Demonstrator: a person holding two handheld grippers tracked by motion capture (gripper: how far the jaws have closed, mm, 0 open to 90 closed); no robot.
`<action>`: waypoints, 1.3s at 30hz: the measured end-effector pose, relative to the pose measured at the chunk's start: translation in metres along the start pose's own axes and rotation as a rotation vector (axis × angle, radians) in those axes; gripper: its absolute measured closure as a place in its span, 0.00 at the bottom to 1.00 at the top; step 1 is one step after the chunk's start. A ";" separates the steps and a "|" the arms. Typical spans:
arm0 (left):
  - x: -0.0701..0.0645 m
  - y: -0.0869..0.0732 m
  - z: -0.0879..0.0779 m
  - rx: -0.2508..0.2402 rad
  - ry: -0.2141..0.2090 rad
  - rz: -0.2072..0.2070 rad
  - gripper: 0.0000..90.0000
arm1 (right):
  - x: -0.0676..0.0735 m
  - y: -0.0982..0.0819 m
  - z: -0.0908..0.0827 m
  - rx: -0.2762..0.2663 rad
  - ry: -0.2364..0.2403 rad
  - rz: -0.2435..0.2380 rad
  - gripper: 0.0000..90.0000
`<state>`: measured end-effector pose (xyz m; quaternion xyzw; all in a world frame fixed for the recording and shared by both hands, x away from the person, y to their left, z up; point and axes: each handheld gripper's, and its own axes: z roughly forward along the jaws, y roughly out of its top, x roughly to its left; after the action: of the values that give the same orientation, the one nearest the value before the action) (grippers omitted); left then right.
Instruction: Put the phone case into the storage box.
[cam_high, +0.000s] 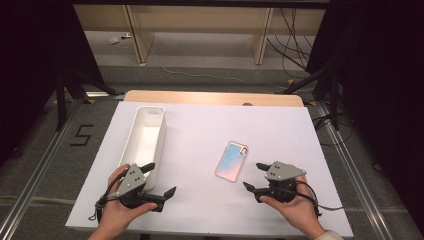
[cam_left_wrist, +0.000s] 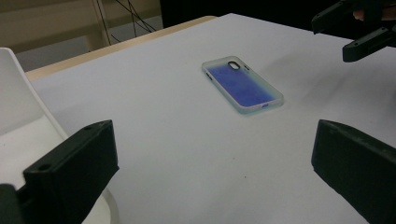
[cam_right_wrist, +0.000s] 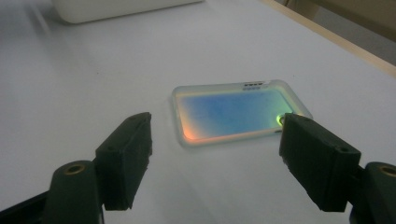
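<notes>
The right gripper (cam_high: 255, 175), jaws wide and empty, faces the phone case (cam_high: 232, 160) lying flat mid-table, so it should come in low and pinch one thin long edge squarely, while the left gripper (cam_high: 160, 178), equally wide and empty, waits beside the white bin (cam_high: 135, 152), with bare table between gripper and case

The phone case (cam_high: 232, 161) is seen as glossy, translucent plastic with an iridescent blue-to-orange sheen inside a frosted rim. The bench (cam_high: 210, 150) is covered by a smooth, matt white sheet, edged with pale wood. The bin (cam_high: 145, 137) appears as smooth white plastic. Matt black plastic forms each claw.
</notes>
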<state>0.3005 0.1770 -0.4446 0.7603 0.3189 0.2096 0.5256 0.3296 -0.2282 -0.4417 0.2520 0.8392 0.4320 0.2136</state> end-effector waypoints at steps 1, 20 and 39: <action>0.000 0.000 0.000 0.001 0.001 0.000 0.00 | 0.000 0.000 0.000 0.001 0.000 0.004 0.30; 0.000 0.000 0.000 -0.004 0.000 0.003 0.00 | 0.002 0.002 0.004 0.012 0.007 0.004 0.32; 0.000 0.000 0.000 0.001 -0.001 0.002 0.00 | -0.001 0.019 0.030 0.096 0.060 -0.002 1.00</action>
<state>0.3005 0.1771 -0.4448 0.7610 0.3181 0.2094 0.5253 0.3524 -0.2010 -0.4414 0.2482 0.8652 0.3983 0.1763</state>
